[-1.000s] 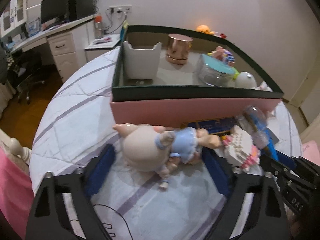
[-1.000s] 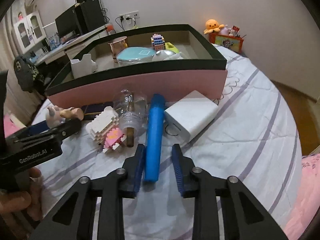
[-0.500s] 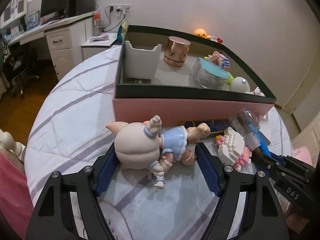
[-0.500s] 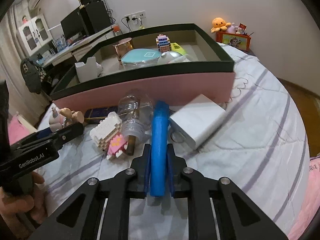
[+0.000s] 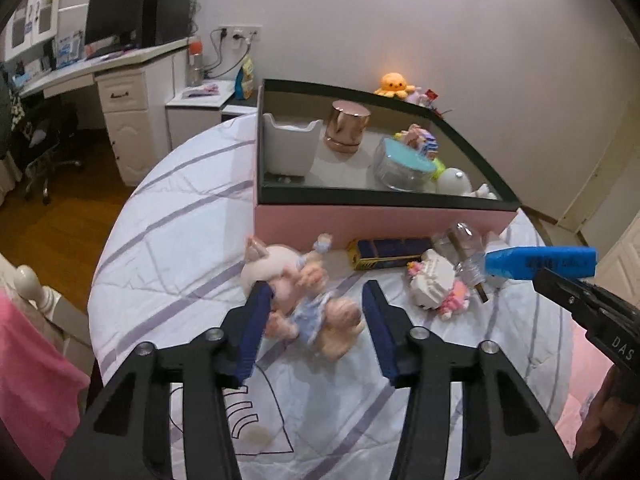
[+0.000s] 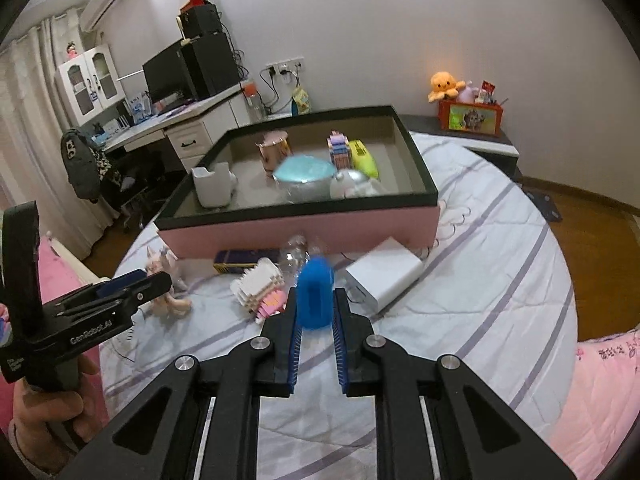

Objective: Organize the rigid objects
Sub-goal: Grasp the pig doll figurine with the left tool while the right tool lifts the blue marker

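Note:
A pink pig doll in a blue dress (image 5: 304, 304) lies between the blue pads of my left gripper (image 5: 316, 292), whose jaws are closing, both pads pressing on it just above the bedsheet. My right gripper (image 6: 318, 300) is shut on a blue stick (image 6: 316, 296), held off the bed and seen end-on. In the left wrist view the blue stick (image 5: 540, 262) juts left from the right gripper (image 5: 560, 284). In the right wrist view the left gripper (image 6: 156, 280) holds the doll (image 6: 168, 296). The pink box with a dark rim (image 5: 380, 220) stands behind, holding several items.
On the sheet before the box lie a dark blue and gold case (image 5: 384, 254), a white and pink brick model (image 5: 436, 288), a clear bottle (image 5: 460, 240) and a white box (image 6: 384, 276). A desk and a chair stand left of the bed.
The left jaws closed on the doll and raised it slightly, turning it. The right jaws closed on the blue stick and lifted it off the sheet.

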### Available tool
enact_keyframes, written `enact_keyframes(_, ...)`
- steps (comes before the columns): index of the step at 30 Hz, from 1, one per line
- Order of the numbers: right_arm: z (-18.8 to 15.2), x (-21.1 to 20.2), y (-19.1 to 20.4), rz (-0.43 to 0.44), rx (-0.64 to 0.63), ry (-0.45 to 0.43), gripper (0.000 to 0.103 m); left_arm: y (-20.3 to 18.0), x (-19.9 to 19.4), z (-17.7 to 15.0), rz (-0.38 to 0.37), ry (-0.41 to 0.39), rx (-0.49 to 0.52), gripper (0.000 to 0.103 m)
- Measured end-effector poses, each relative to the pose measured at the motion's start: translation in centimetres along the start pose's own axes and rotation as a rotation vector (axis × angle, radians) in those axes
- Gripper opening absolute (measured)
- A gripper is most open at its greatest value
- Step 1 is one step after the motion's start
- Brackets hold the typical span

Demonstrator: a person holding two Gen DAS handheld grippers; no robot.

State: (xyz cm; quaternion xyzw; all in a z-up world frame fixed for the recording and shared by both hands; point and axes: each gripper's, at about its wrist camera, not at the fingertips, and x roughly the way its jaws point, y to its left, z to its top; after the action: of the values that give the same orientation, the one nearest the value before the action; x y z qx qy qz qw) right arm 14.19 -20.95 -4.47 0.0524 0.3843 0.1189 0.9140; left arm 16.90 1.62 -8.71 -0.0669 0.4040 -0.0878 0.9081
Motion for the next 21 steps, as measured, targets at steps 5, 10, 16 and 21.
enact_keyframes(5, 0.1, -0.2, 0.2, 0.010, -0.006, -0.006, 0.014, -0.1, 0.1, 0.1, 0.012, -0.003, 0.011, 0.045)
enact_keyframes(10, 0.2, -0.2, 0.2, 0.011, -0.006, -0.009, 0.014, -0.4, 0.9, 0.0, 0.081, -0.013, 0.029, 0.098)
enact_keyframes(16, 0.2, -0.2, 0.2, 0.011, -0.007, -0.009, 0.014, 0.1, 3.7, 0.0, 0.082, 0.029, 0.031, 0.088)
enact_keyframes(21, 0.1, 0.4, -0.1, 0.011, 0.003, 0.004, 0.014, 0.8, 4.0, -0.1, 0.048, 0.049, 0.000, 0.045)
